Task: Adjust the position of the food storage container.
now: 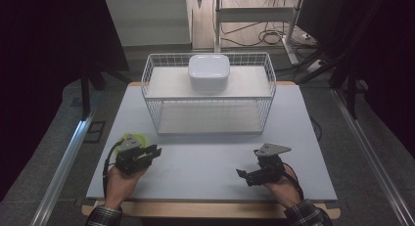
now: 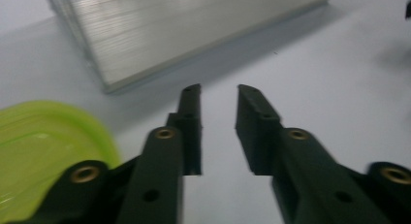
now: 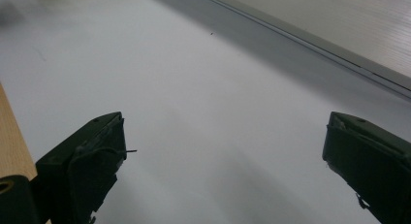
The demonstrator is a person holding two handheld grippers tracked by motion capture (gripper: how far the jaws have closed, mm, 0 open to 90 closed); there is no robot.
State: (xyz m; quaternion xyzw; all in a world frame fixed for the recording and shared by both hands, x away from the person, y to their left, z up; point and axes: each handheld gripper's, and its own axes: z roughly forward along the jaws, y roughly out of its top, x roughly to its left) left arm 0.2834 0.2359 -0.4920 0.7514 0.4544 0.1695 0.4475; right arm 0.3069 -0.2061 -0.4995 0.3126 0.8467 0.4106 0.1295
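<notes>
Green plate [image 2: 43, 146] lying at my left gripper's [image 2: 219, 95] 9 o'clock: light, stiff, slick; rim grab. Left jaws nearly closed, empty; right gripper [image 3: 223, 151] gaping wide.

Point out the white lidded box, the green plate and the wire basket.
white lidded box [image 1: 209, 72], high view, middle of its lid.
green plate [image 2: 43, 146], left gripper view, its inner face.
wire basket [image 1: 149, 96], high view, left wire wall.

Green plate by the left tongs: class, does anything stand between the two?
Nothing visible does. The green plate lies on the table just beside the left tongs, off to their side; only bare tabletop shows between the jaws.
</notes>
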